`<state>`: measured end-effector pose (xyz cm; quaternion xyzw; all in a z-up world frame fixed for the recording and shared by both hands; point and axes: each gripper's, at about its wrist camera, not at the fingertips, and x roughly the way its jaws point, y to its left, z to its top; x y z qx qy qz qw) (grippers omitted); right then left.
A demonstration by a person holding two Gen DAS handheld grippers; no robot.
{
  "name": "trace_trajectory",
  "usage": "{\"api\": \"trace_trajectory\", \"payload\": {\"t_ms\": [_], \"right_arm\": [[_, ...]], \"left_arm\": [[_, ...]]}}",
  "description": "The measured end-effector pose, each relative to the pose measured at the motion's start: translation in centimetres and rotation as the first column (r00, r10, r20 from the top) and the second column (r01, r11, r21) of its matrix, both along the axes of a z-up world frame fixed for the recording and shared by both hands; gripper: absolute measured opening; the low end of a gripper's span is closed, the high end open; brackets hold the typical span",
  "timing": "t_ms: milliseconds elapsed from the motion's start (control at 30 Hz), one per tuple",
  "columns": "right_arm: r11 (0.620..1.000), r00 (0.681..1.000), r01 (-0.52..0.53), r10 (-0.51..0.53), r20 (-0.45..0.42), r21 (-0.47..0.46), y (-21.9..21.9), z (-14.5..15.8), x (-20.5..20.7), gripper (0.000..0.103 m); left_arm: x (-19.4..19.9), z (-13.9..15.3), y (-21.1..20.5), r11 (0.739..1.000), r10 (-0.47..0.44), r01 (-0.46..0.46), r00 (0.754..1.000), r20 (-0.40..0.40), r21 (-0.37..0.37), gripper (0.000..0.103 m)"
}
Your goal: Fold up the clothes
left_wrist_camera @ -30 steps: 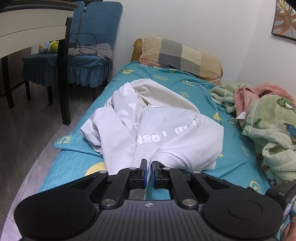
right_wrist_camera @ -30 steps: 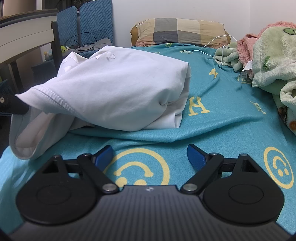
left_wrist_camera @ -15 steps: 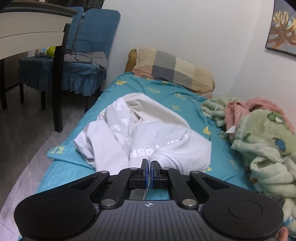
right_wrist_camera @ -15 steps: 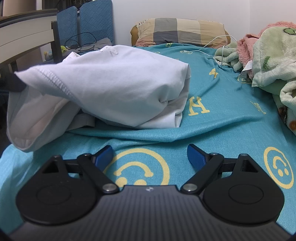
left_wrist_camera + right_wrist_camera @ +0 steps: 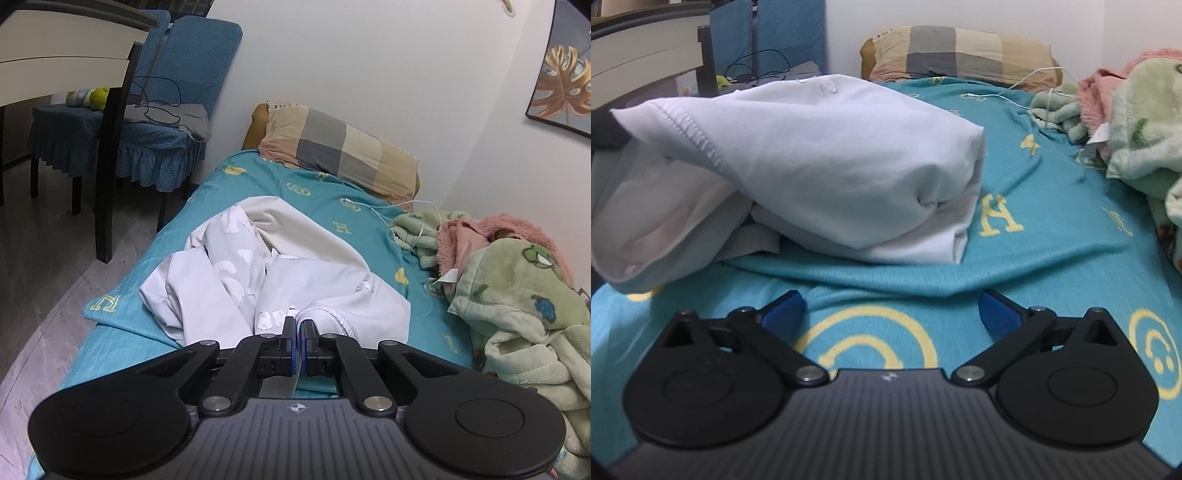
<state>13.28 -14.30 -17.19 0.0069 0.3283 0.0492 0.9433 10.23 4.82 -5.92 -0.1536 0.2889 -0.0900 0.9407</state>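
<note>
L fingers (image 5: 299, 332) pinched, R fingers (image 5: 999, 312) apart

We are seeing a white garment (image 5: 314, 280) of soft matt cloth with stitched hems, lying on a teal woven bedsheet (image 5: 1034, 258). We are looking at matt black plastic tools (image 5: 298, 328) with blue pads (image 5: 783, 308), beside fluffy fleece blankets (image 5: 517, 295).

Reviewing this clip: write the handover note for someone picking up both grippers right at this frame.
Left gripper: shut on the stitched hem of the white garment, holding that edge raised off the bed.
Right gripper: open, empty, low over the teal sheet in front of the garment, not touching it.
Garment: crumpled in a heap on the bed's left side, print partly showing. Green blanket and pink one are piled to the right, checked pillow at the head.
Done: one hem grasped and lifted. No neat fold is visible.
Left: take a second edge with the right gripper, spread the garment flat, then fold.
</note>
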Motion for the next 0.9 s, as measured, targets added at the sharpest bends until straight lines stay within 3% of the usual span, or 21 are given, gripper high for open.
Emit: {"api": "trace_trajectory", "payload": {"t_ms": [133,267,467,533,567,633,733,900], "right_arm": [[0.998,1.000,-0.027,0.027,-0.003,0.061,-0.2,1.0,-0.1,0.103],[0.962,0.986,-0.144,0.120,0.115,0.233,-0.4,3.5,-1.8,0.103],[0.966,0.971,-0.169,0.129,0.203,0.194,1.7,4.6,-1.5,0.103],[0.969,0.967,-0.164,0.122,0.225,0.182,2.2,4.9,-1.3,0.096],[0.974,0.970,-0.139,0.097,0.223,0.179,2.1,4.9,-1.2,0.093],[0.980,0.974,-0.091,0.050,0.223,0.178,1.7,5.1,-1.0,0.071],[0.978,0.971,-0.040,-0.010,0.238,0.205,0.5,5.7,-1.1,0.070],[0.967,0.960,0.045,-0.111,0.259,0.249,-1.4,6.6,-1.3,0.067]], "left_arm": [[0.1,0.1,-0.2,1.000,0.001,-0.001,1.000,0.011,0.002,0.003],[0.0,0.1,0.1,1.000,0.008,-0.007,1.000,0.016,-0.027,0.003],[-0.3,0.3,0.5,0.997,-0.001,0.003,0.999,0.034,-0.076,0.003],[-0.4,0.3,0.3,0.998,-0.002,0.005,0.999,0.042,-0.060,0.003],[-0.4,0.3,0.2,0.999,-0.001,0.003,0.999,0.043,-0.050,0.003],[-0.3,0.1,-0.2,1.000,-0.002,0.003,1.000,0.031,-0.027,0.003],[-0.4,-1.1,-1.6,1.000,0.000,0.000,1.000,0.012,0.025,0.003],[-0.7,-3.6,-5.4,0.972,-0.049,0.054,0.998,-0.025,0.227,0.005]]}}
